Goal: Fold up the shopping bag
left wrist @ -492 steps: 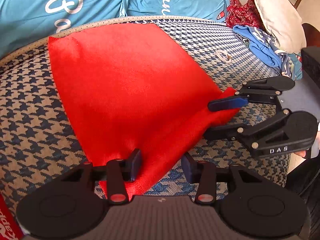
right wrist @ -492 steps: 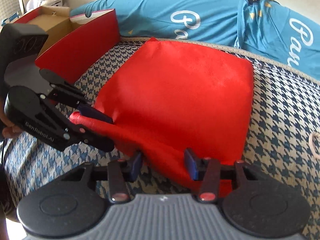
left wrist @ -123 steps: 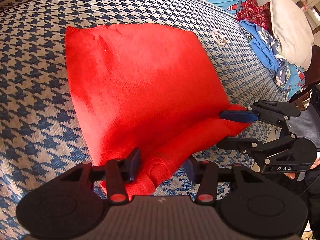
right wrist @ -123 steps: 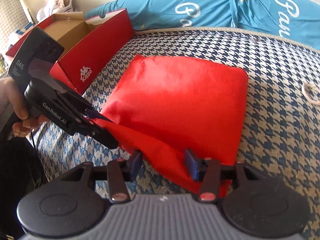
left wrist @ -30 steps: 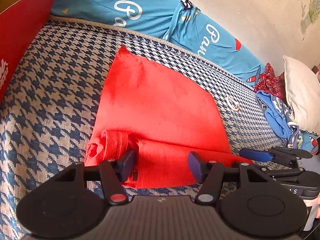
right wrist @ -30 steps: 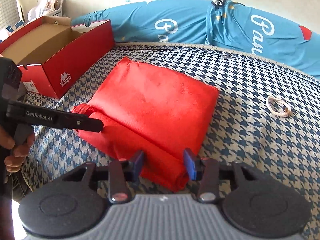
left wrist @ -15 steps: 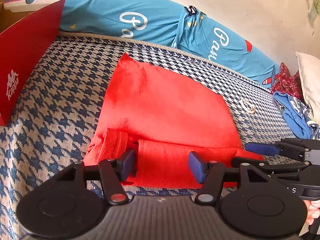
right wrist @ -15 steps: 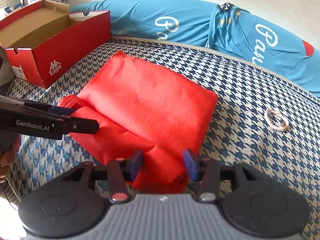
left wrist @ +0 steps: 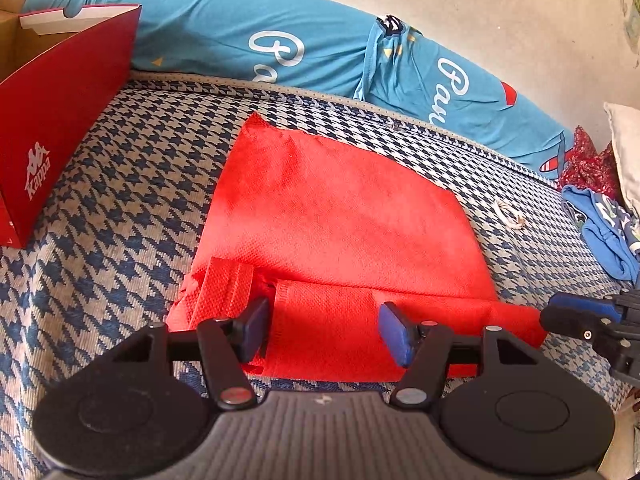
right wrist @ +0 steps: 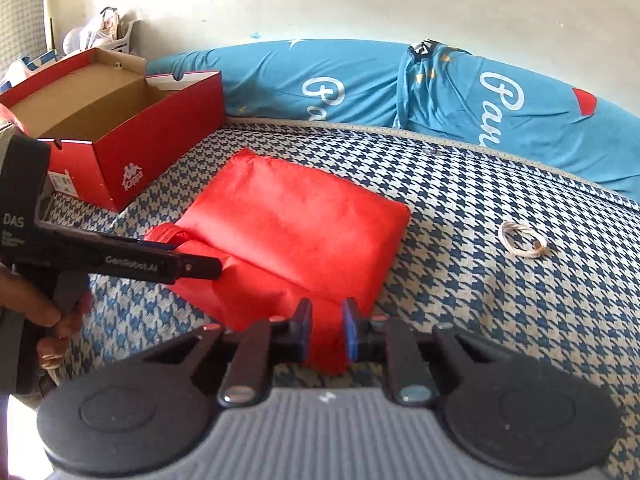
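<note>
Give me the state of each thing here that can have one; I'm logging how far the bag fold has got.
Red shopping bag: flat on the bed, near edge rolled over, handles bunched at one end.
Right gripper: has just been closing, shut on the roll's end.
Left gripper: open, astride the roll.
Shoebox: open, looks empty.
Rubber band: loose on the bed.

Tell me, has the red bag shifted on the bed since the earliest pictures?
Yes. The red bag lay against the blue bolster then; now patterned bedcover shows between them, nearer the camera.
</note>
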